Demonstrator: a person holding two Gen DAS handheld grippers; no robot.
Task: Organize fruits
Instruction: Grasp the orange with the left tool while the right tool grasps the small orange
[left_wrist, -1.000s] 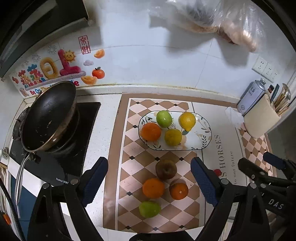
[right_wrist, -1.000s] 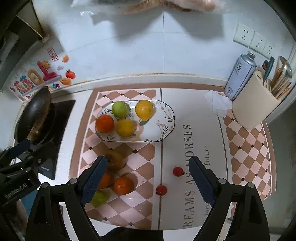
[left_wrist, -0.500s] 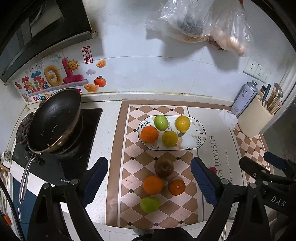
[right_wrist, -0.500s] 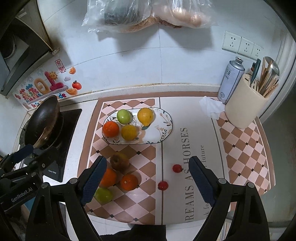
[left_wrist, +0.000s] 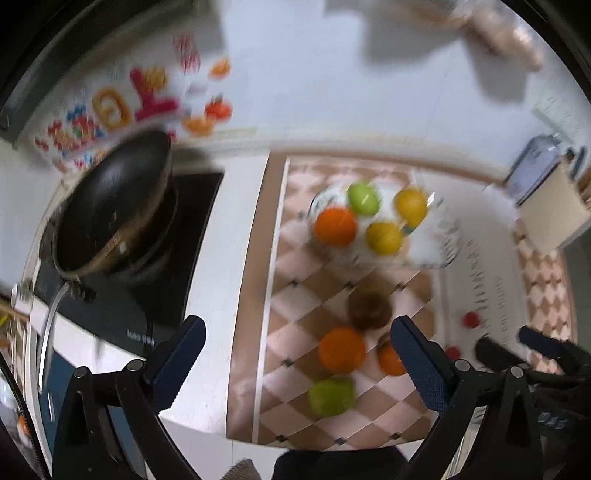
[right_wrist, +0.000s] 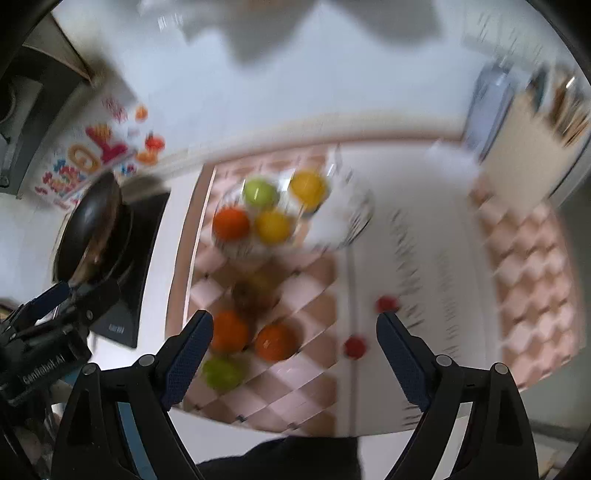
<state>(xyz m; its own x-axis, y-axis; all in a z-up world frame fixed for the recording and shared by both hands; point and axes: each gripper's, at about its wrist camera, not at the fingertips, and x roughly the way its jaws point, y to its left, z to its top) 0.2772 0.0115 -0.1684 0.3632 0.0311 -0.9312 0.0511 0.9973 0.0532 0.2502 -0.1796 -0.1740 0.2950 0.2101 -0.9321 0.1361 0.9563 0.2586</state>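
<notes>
Both views blurred. Left tongs (left_wrist: 297, 354) spread, nothing between them; right tongs (right_wrist: 295, 349) spread too, empty. Plate (left_wrist: 432, 251) ahead w/ 4 fruits; 4 more loose on counter (left_wrist: 229, 295) nearer tongs. Right view shows 2 cherry tomatoes (right_wrist: 355, 347) clearly. Mat lettering unreadable.

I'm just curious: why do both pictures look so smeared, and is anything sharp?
Left wrist view: motion blur smears the plate and pan; the left hand-held gripper stays crisp. Right wrist view: the same streaking, worse toward the edges; only the right hand-held gripper is sharp.
</notes>
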